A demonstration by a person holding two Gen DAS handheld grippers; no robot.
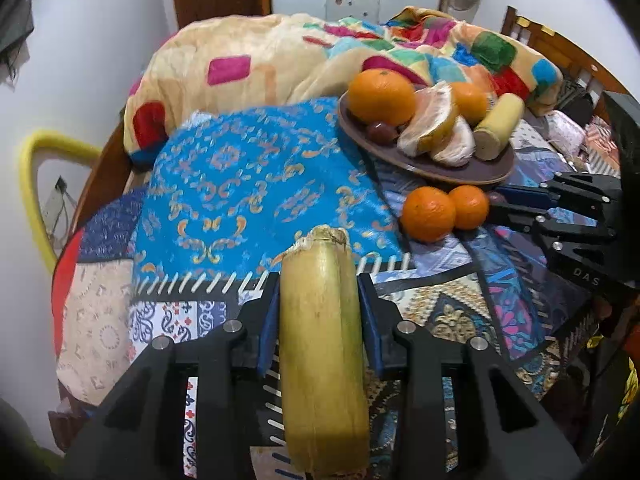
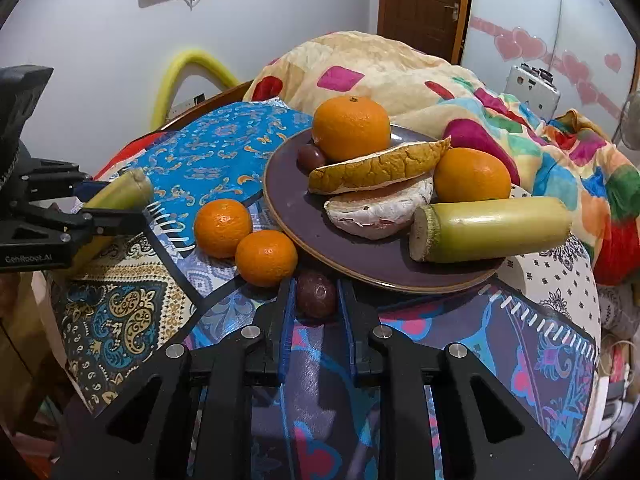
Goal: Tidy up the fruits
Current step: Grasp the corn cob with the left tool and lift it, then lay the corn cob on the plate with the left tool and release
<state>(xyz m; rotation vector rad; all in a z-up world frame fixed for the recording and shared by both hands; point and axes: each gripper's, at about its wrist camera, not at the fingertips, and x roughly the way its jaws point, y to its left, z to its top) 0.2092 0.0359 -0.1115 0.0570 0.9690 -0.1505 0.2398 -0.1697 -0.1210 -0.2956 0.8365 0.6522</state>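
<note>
My left gripper [image 1: 318, 284] is shut on a yellow-green piece of cane [image 1: 322, 344], which stands up between its blue pads above the bedspread. My right gripper [image 2: 316, 286] is shut on a small dark purple fruit [image 2: 316, 295] just in front of the plate's near rim. The brown plate [image 2: 296, 216] holds two oranges [image 2: 351, 128], two pomelo wedges [image 2: 376, 172], another cane piece [image 2: 492, 226] and a second small dark fruit [image 2: 311, 157]. Two loose oranges [image 2: 223, 227] lie touching on the bed to the left of the plate, between the two grippers.
A heaped, colourful blanket [image 2: 380, 68] rises behind the plate. A blue patterned cloth [image 1: 248, 184] lies to its left over the patchwork bedspread [image 2: 132, 312]. A yellow foam tube [image 1: 30, 184] and the wooden bed frame [image 1: 560, 46] border the bed.
</note>
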